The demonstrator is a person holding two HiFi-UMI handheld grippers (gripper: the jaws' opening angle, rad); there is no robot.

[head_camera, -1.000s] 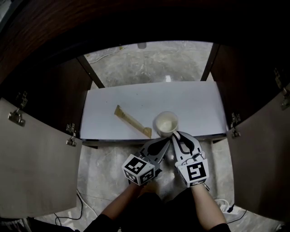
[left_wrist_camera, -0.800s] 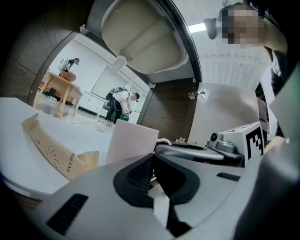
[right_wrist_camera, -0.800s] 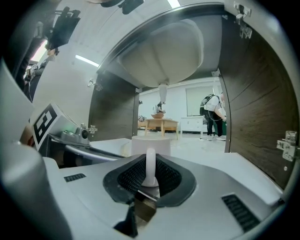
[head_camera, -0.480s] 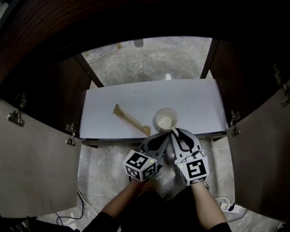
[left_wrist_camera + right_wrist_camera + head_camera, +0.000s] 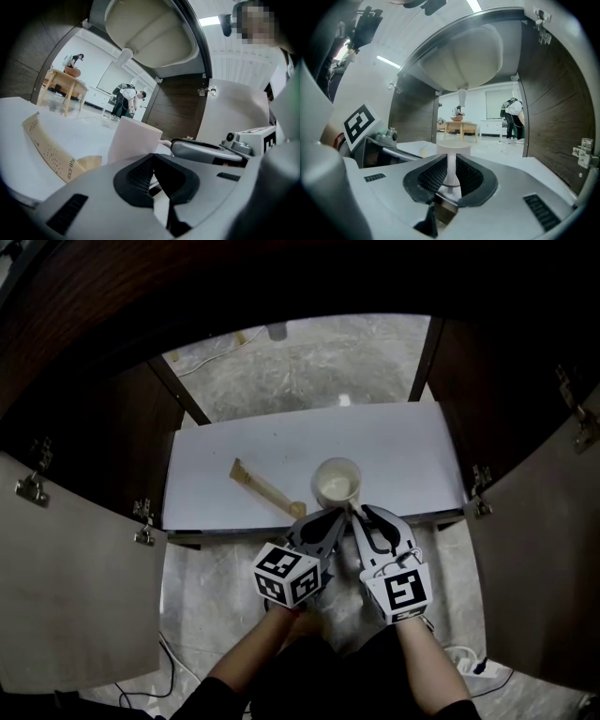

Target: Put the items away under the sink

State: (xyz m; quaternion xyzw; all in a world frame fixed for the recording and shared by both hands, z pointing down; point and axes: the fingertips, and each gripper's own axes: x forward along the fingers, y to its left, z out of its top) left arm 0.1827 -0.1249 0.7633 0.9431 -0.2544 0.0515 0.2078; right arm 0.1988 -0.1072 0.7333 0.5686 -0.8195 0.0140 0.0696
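- In the head view, the right gripper [image 5: 362, 514] is covering the handle of the cream ceramic mug [image 5: 337, 486].
- In the left gripper view, the left gripper [image 5: 152, 171] is hiding the mug's base.
- There too, the flat tan cardboard strip [image 5: 47, 149] is showing its lettering only in part; the rest is too blurred to read.
- The pale cabinet doors [image 5: 75, 587] are running off both side edges of the head view.
- The person's forearms [image 5: 251, 664] are being cut off by its bottom edge.

The white shelf board [image 5: 403, 451] bears a cream mug [image 5: 336, 486] and a tan paper sleeve [image 5: 267, 489].
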